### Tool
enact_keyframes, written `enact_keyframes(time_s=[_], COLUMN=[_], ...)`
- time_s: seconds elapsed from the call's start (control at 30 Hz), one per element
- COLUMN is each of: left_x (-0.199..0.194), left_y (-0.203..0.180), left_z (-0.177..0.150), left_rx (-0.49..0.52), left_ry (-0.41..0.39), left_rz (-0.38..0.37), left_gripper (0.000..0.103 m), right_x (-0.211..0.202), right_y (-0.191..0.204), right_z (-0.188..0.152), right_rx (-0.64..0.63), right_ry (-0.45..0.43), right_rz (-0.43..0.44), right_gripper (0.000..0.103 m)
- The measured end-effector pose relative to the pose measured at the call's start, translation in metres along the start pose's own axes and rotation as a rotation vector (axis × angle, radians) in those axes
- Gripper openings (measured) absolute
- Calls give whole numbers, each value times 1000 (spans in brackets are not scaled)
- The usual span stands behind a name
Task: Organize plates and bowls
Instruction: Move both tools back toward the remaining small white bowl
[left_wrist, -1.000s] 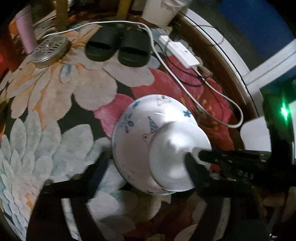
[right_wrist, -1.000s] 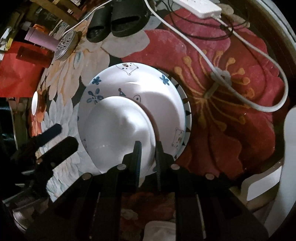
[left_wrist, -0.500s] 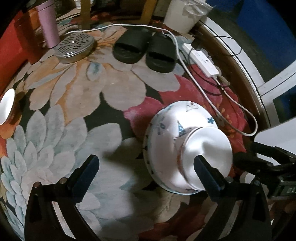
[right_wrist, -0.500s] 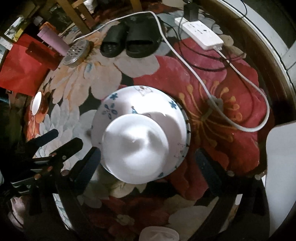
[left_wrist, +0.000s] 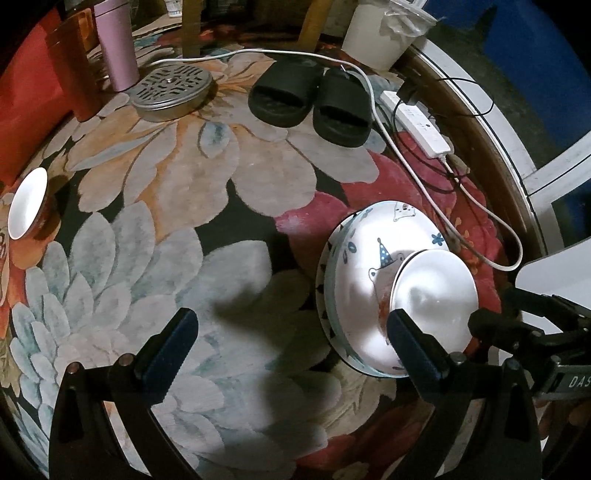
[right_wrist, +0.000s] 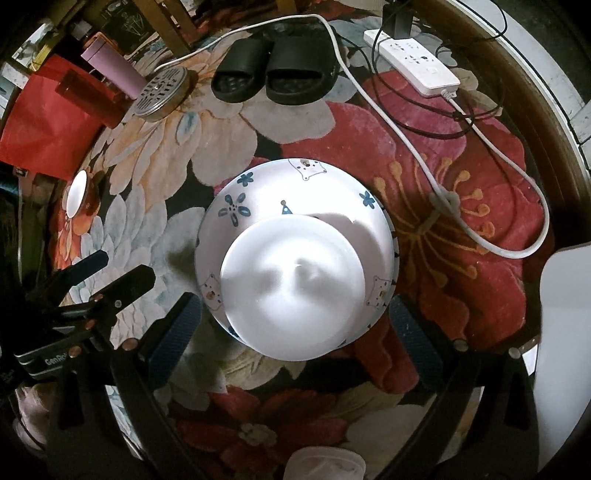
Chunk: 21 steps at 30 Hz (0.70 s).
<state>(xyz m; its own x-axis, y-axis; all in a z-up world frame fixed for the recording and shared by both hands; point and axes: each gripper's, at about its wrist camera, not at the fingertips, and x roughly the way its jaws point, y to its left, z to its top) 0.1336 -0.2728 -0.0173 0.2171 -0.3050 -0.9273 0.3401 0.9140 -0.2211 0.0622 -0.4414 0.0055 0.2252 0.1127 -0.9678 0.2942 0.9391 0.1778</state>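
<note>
On the flowered rug stands a stack: a plate with a black-triangle rim, a bear-and-flower bowl upside down on it, and a small plain white bowl upside down on top. My right gripper hangs open above the stack, with its fingers wide on either side and touching nothing. My left gripper is open and empty over the rug. The stack lies by its right finger. Another small bowl, white inside, lies tilted at the far left.
Black slippers, a white power strip with its cable, a perforated metal tin, a pink tumbler and a red bag ring the rug's far side. A white bucket stands behind them.
My right gripper has let go of the small white bowl's rim, opened wide and risen a little. My left gripper has drawn away to the left of the stack.
</note>
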Motion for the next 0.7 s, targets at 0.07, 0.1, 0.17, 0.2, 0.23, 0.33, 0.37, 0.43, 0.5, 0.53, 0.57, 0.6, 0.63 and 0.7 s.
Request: enact_keyframes(time_s=[0.07, 0.1, 0.17, 0.2, 0.23, 0.33, 0.37, 0.43, 0.5, 0.53, 0.57, 0.6, 0.63, 0.7], left_x=[-1, -1, -2, -2, -2, -3, -3, -3, -3, -4, -4, -4, -4, -4], left_y=[2, 3, 5, 6, 7, 11, 13, 17, 21, 24, 25, 27, 30, 37], left_z=[0, 0, 0, 0, -1, -1, -2, -3, -3, -4, -5, -5, -5, -5], left_rx=[-3, -3, -3, -5, -6, -13, -15, -22, -30, -34, -37, -41, -45, -57], left_ry=[-3, -3, -5, -4, -4, -7, -7, -11, -13, -16, -19, -20, -21, -28], left_rz=[3, 4, 5, 6, 6, 9, 9, 10, 10, 8, 9, 9, 9, 7], left_gripper=[102, 102, 102, 102, 102, 102, 102, 102, 102, 102, 102, 102, 102, 102], right_x=[1, 0, 1, 1, 2, 3, 4, 4, 4, 5, 5, 6, 6, 7], right_y=[1, 1, 2, 3, 4, 7, 9, 12, 14, 16, 16, 18, 20, 23], right_z=[0, 0, 0, 1, 1, 0, 0, -1, -1, -1, -1, -1, 0, -1], right_rx=[0, 0, -1, -2, -4, -8, -11, -15, -19, -21, -23, -26, -29, -34], right_ry=[1, 1, 4, 5, 6, 9, 10, 8, 7, 7, 6, 7, 7, 5], right_rz=[-1, 0, -1, -1, -1, -3, -6, -7, -12, -13, -14, -17, -19, -22], right_gripper=[102, 102, 102, 102, 102, 102, 102, 102, 102, 102, 102, 102, 102, 102])
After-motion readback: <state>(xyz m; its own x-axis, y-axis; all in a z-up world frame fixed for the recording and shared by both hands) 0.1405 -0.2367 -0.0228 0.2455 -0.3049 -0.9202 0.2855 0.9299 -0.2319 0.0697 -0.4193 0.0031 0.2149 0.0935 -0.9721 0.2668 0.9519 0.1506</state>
